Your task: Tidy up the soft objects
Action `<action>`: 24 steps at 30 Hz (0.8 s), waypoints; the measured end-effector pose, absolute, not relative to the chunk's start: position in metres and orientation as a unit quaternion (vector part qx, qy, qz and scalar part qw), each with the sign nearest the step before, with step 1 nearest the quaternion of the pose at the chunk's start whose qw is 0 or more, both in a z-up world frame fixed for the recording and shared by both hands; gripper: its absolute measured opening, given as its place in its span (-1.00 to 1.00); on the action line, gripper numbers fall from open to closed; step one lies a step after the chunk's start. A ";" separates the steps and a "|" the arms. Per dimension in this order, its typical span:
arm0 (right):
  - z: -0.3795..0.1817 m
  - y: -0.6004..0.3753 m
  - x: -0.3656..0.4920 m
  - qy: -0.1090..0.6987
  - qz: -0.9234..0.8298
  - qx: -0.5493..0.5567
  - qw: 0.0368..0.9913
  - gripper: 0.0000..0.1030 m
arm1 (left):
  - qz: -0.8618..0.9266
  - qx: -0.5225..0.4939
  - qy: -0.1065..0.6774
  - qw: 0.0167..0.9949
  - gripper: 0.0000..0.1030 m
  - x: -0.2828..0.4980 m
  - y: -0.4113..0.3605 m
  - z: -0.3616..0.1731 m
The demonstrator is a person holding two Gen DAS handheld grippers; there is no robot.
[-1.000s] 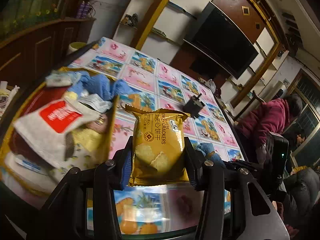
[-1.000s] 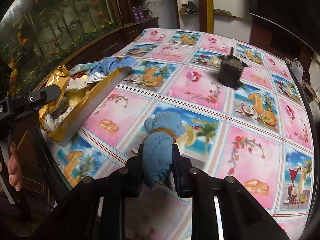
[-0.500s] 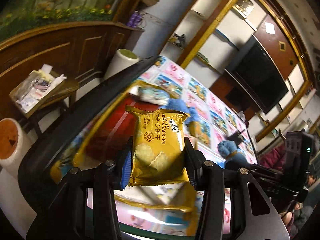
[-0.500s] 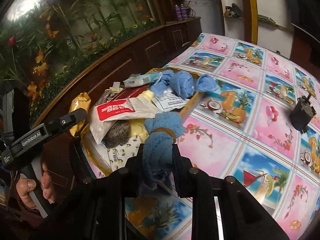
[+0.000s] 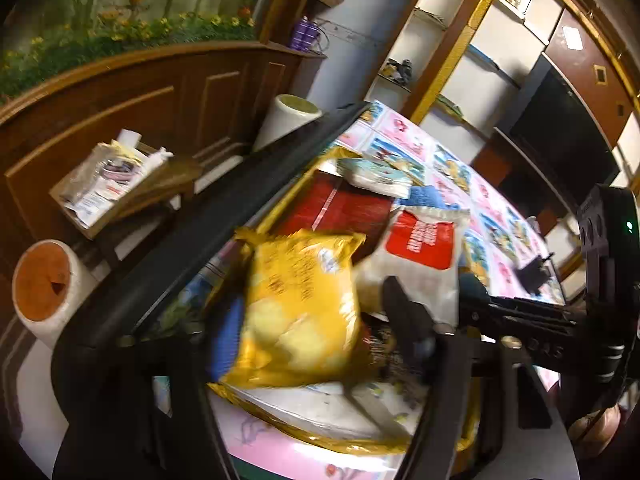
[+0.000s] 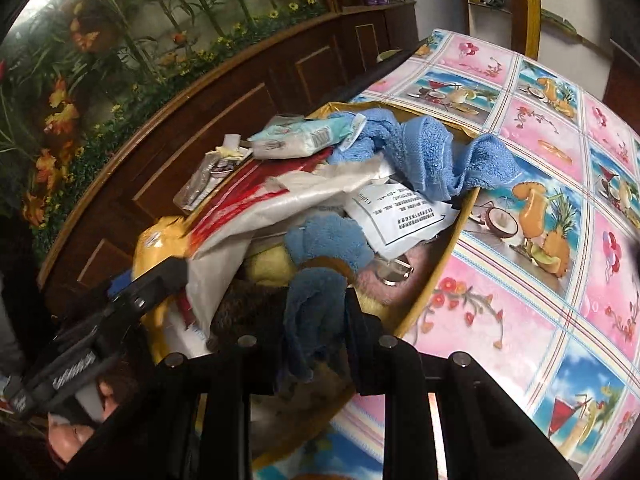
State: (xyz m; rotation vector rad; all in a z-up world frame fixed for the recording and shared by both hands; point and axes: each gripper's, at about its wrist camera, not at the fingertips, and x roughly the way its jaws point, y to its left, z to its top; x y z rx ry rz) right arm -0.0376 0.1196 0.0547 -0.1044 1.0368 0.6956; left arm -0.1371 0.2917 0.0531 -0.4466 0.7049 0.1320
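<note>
My left gripper [image 5: 312,320] stands open over the gold box [image 5: 360,444]. The yellow cracker packet [image 5: 300,308] lies tilted between its spread fingers, touching the blue left pad; the view is blurred. The packet also shows in the right wrist view [image 6: 150,244] at the box's left side. My right gripper [image 6: 316,316] is shut on a blue rolled towel [image 6: 320,272] and holds it just above the box's contents. The box [image 6: 448,256] holds a white bag with a red label [image 6: 256,208], a blue towel [image 6: 428,156], a tissue pack [image 6: 300,140] and a white paper sachet [image 6: 400,216].
The box stands at the left edge of the picture-patterned tablecloth [image 6: 560,208]. A wooden cabinet wall [image 6: 240,92] runs beside the table. A side stool with packets [image 5: 112,180] and two white rolls [image 5: 44,288] stand left of the table. A small black object [image 5: 532,272] sits farther along the table.
My left gripper has opened, and the cracker packet has tipped and dropped toward the box. My right gripper has carried the blue towel over the box.
</note>
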 end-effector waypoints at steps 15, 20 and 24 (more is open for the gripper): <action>0.066 0.105 -0.060 0.438 0.312 -0.080 0.839 0.13 | 0.085 -0.200 0.296 0.930 0.43 -0.159 0.285 0.075; 0.074 0.087 -0.070 0.422 0.314 -0.061 0.848 0.16 | 0.107 -0.166 0.285 0.938 0.43 -0.169 0.270 0.087; 0.078 0.074 -0.082 0.407 0.307 -0.057 0.859 0.17 | 0.128 -0.129 0.284 0.941 0.43 -0.174 0.252 0.092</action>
